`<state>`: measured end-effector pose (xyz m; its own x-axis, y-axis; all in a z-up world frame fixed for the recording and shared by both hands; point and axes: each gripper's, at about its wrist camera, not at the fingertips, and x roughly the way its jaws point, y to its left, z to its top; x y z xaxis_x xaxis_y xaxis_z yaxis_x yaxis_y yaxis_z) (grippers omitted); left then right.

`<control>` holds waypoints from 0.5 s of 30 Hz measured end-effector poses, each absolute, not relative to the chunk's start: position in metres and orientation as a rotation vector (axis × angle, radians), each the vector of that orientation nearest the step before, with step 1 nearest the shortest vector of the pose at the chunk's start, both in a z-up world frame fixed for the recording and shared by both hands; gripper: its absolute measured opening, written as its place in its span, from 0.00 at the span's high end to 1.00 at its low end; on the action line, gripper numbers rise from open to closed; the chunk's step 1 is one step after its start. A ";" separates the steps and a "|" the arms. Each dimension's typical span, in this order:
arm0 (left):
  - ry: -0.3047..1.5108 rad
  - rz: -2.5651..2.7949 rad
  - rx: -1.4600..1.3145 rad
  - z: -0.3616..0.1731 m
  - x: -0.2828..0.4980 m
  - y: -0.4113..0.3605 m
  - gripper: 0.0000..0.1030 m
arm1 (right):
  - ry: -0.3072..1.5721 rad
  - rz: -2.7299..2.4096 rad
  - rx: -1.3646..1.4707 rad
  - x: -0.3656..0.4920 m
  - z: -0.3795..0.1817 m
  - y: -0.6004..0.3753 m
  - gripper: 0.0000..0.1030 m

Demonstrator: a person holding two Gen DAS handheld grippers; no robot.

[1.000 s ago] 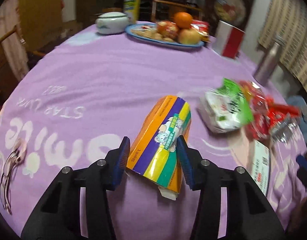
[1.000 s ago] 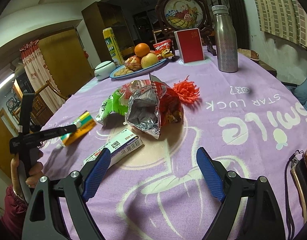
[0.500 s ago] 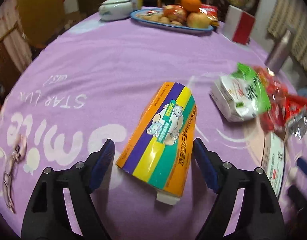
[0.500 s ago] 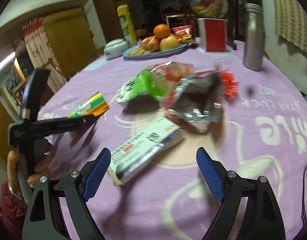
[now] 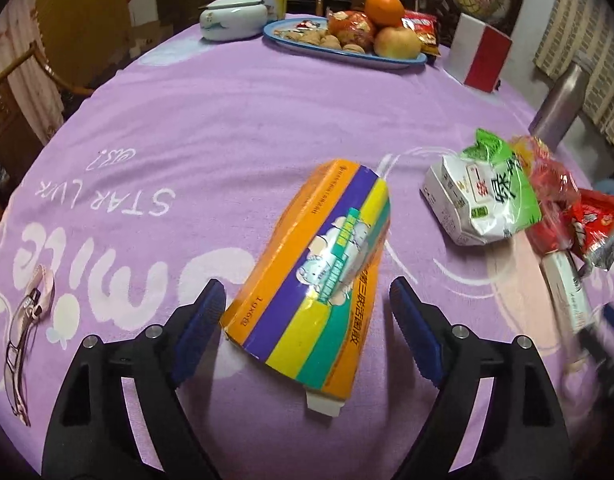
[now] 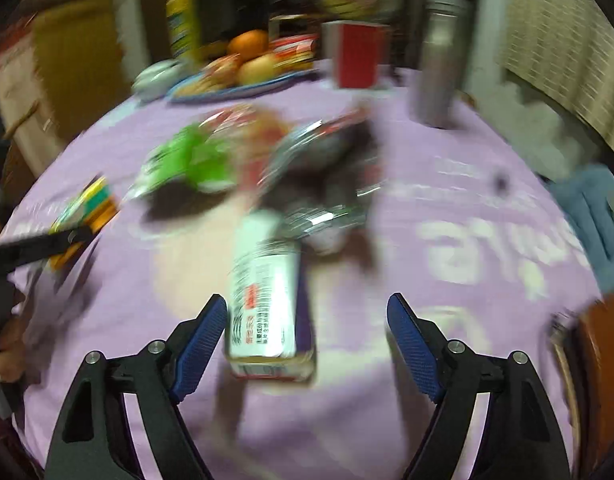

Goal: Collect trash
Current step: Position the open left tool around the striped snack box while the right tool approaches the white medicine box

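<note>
Lying on the counter [image 5: 227, 128], a striped box [image 5: 315, 264] sits untouched between the opening left hand-held gripper [image 5: 307, 330]; the right hand-held gripper [image 6: 307, 330], closing, straddles a white box [image 6: 265, 300] without pressing it.

Dim indoor light, with dark corners and fisheye bending at the edges. The right wrist view is motion-blurred; the left wrist view is sharp.

Each gripper is a matte black, fork-shaped frame: the left gripper [image 5: 307, 328] and the right gripper [image 6: 307, 328] share two angular arms with triangular cut-outs. On each, round silver screw heads sit at about 7 and 5 o'clock, two per arm, and the fingers [image 5: 199, 328] carry deep-blue, finely ribbed pads. At 8 o'clock in the right wrist view, a hand [image 6: 5, 346] shows above a dark red sleeve [image 6: 3, 456].
</note>
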<state>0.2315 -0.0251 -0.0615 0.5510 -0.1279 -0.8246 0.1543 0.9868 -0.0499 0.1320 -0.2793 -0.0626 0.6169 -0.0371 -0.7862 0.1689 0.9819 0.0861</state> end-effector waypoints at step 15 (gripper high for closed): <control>0.960 -0.235 0.036 -0.061 0.231 -0.032 0.36 | 0.829 0.051 0.160 0.119 -0.057 -0.267 0.21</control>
<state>0.2305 -0.0316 -0.0609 0.5501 -0.1827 -0.8149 0.2143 0.9740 -0.0737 0.1193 -0.2669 -0.0568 0.6751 0.1072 -0.7299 0.0176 0.9868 0.1612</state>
